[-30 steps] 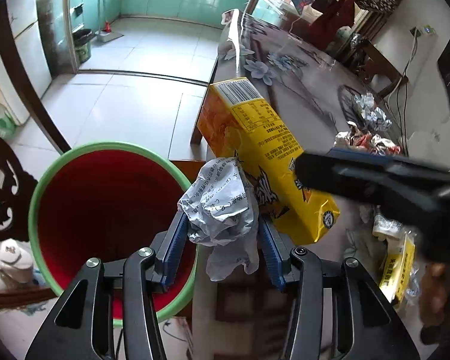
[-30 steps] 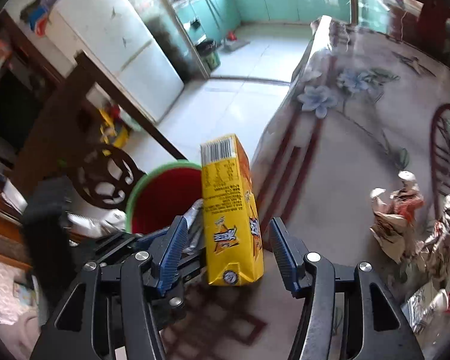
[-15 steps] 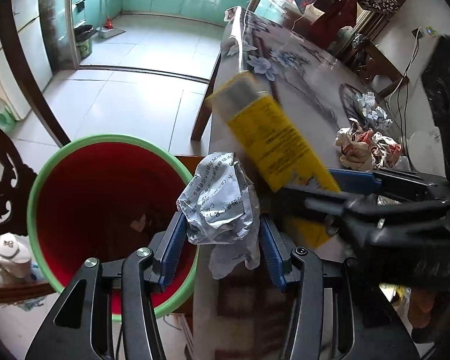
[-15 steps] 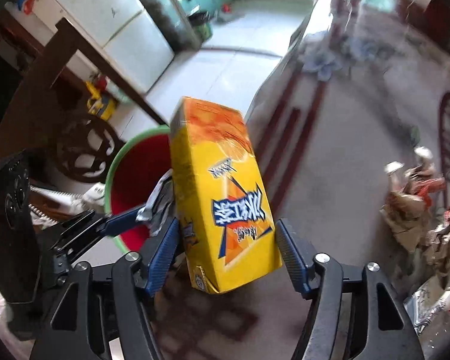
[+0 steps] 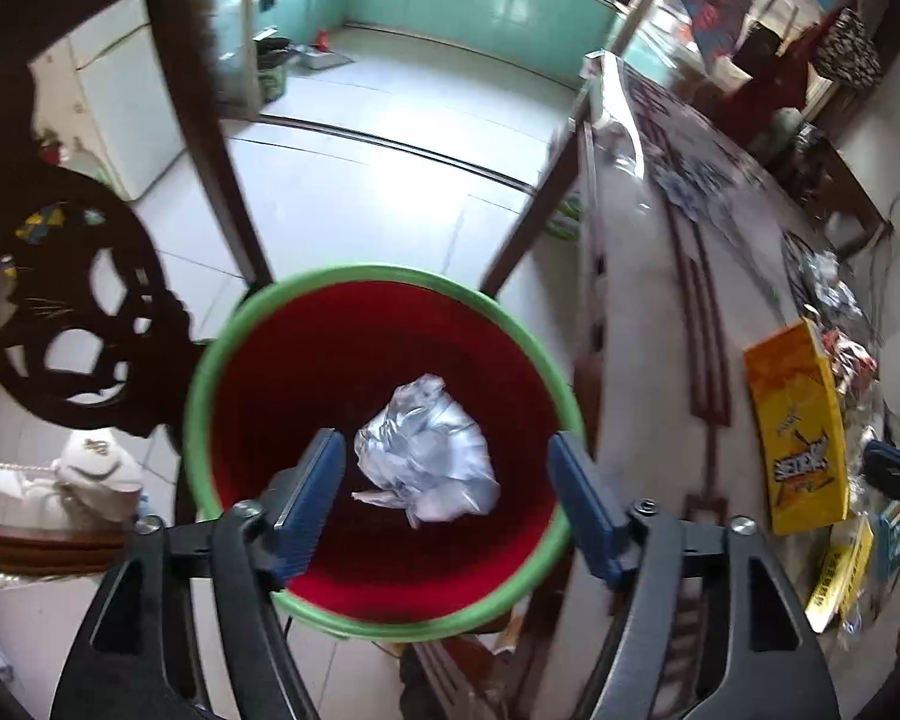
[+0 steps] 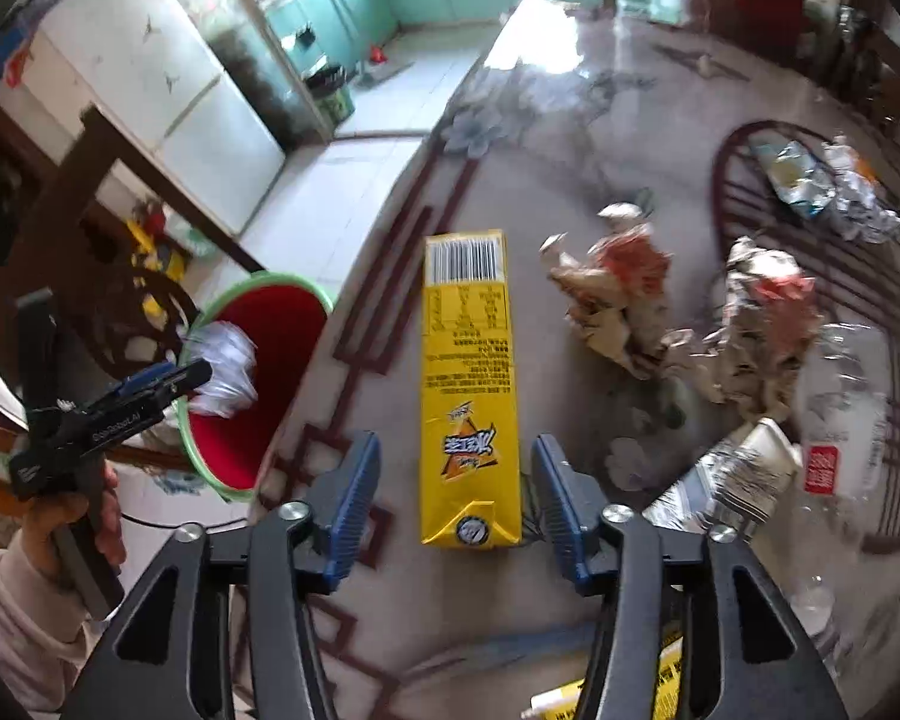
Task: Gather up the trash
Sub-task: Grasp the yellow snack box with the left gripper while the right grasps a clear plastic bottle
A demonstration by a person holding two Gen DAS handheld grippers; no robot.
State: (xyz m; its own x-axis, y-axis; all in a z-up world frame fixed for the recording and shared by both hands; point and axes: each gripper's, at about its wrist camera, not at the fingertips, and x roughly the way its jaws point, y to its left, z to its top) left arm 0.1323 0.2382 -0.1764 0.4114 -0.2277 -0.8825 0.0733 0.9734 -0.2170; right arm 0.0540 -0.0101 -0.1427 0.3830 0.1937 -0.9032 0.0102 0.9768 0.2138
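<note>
Two views are telling different things: the left wrist camera is looking straight into the red bin (image 5: pixel 384 450), while the right one is showing crumpled wrappers (image 6: pixel 624 294) littering the table (image 6: pixel 570 138). The left gripper (image 5: pixel 447 495) has just been opening, released, with the paper wad (image 5: pixel 426 450) loose between its jaws above the bin. The right gripper (image 6: pixel 456 501) is straddling the yellow carton (image 6: pixel 468 384); I cannot tell whether it is gripping.

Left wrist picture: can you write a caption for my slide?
Open left gripper above the green-rimmed red bin, the crumpled silvery-white wrapper loose between its parted jaws.
</note>
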